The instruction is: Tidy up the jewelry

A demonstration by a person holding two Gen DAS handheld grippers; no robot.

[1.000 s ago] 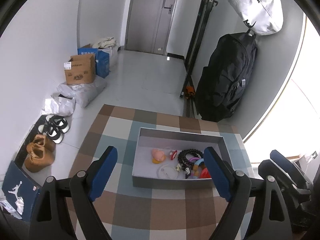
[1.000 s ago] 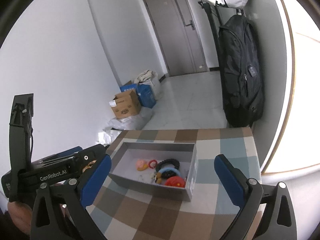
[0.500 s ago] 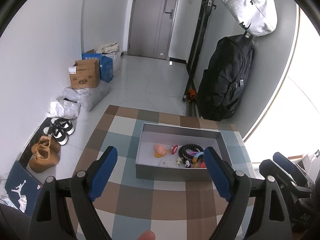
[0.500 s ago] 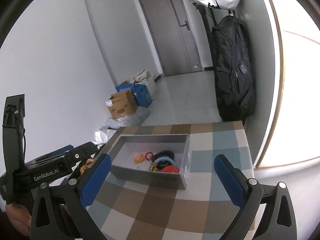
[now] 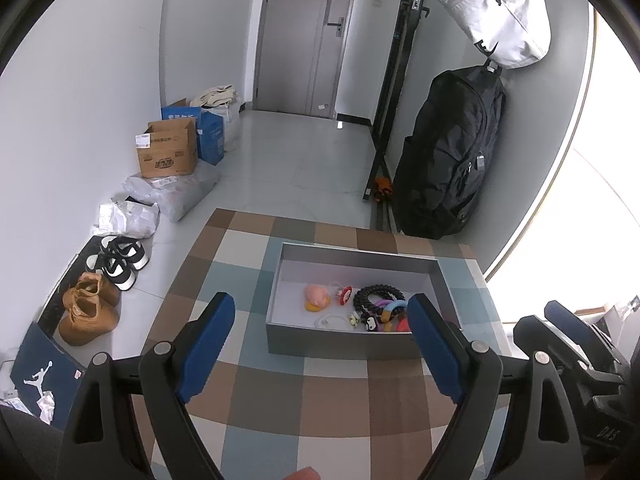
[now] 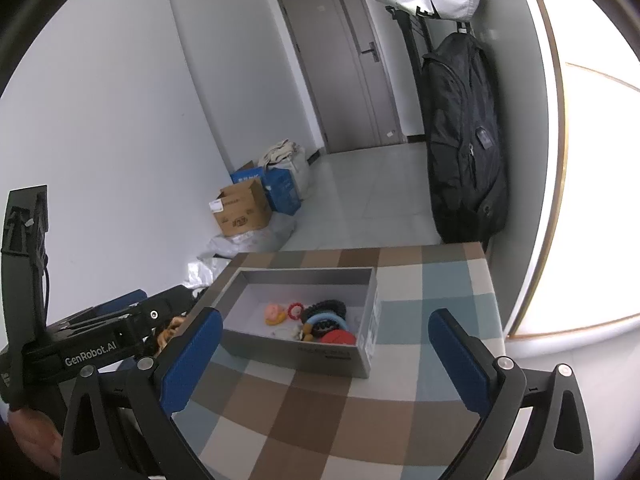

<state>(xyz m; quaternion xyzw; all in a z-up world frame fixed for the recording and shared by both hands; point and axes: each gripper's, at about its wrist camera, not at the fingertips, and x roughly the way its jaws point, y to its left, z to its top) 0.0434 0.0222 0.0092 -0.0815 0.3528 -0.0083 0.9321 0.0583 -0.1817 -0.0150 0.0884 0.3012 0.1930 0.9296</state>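
Observation:
A grey open box (image 5: 352, 254) stands on a checked tablecloth (image 5: 328, 396). It also shows in the right wrist view (image 6: 280, 350). Inside lie a pink and yellow charm (image 5: 317, 297), a small red ring (image 5: 344, 294), a black beaded bracelet (image 5: 378, 295), a white bracelet (image 5: 332, 319) and colourful rings (image 5: 390, 312). My left gripper (image 5: 320, 338) is open and empty, held in front of the box. My right gripper (image 6: 326, 354) is open and empty, held nearer than the box's right corner. The left gripper's body (image 6: 96, 344) shows at the left of the right wrist view.
A black backpack (image 5: 448, 160) leans on the wall beyond the table, with a white bag (image 5: 500, 12) hung above it. Cardboard boxes (image 5: 168, 152), plastic bags (image 5: 176, 192) and shoes (image 5: 116, 260) lie on the floor at the left. A bright window is on the right.
Both grippers have drawn back and risen a little from the box, which looks smaller and farther. Both stay open and empty.

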